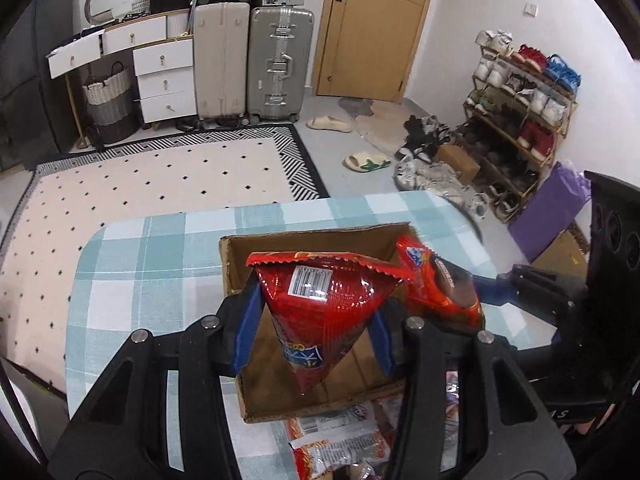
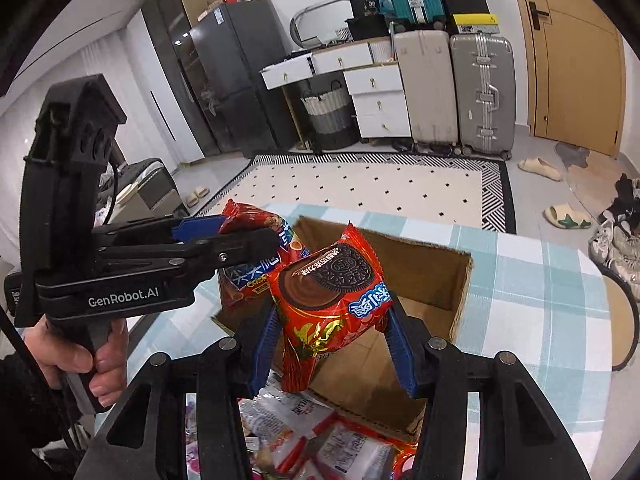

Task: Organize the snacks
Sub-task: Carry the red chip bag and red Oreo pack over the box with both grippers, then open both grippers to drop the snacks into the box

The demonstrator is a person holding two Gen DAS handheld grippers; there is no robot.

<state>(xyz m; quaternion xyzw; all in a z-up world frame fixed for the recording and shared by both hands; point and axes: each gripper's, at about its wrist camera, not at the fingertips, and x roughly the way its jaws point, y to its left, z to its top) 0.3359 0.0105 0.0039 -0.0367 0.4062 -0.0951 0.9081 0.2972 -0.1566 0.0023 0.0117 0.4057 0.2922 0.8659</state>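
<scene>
Left wrist view: open cardboard box (image 1: pixel 320 368) on the checked table (image 1: pixel 152 264), bare brown floor inside, nothing seen lying in it. Loose pile of snack packets (image 1: pixel 340 448) on the table against the box's near wall. Box flanked by clear cloth on the left, the table's rounded edge beyond that, patterned rug (image 1: pixel 160 184) on the floor past it. Left claw (image 1: pixel 312 332) partly closed on a red barcode-backed snack pack (image 1: pixel 324 304), blue pads pressing both sides, pack hanging point-down above the box interior. Just to the right, touching or nearly so, a second red pack (image 1: pixel 440 280) held out over the box's right wall.

Right wrist view: right claw (image 2: pixel 332 340) narrowed onto a red chocolate-sandwich-cookie pack (image 2: pixel 332 300), pinched at its lower half, over the near part of the same box (image 2: pixel 432 280). Left claw (image 2: pixel 240 232) alongside at left, clamped on its red wafer-roll pack (image 2: pixel 256 256), above the box's left wall. More packets (image 2: pixel 320 440) heaped below the claw.
</scene>
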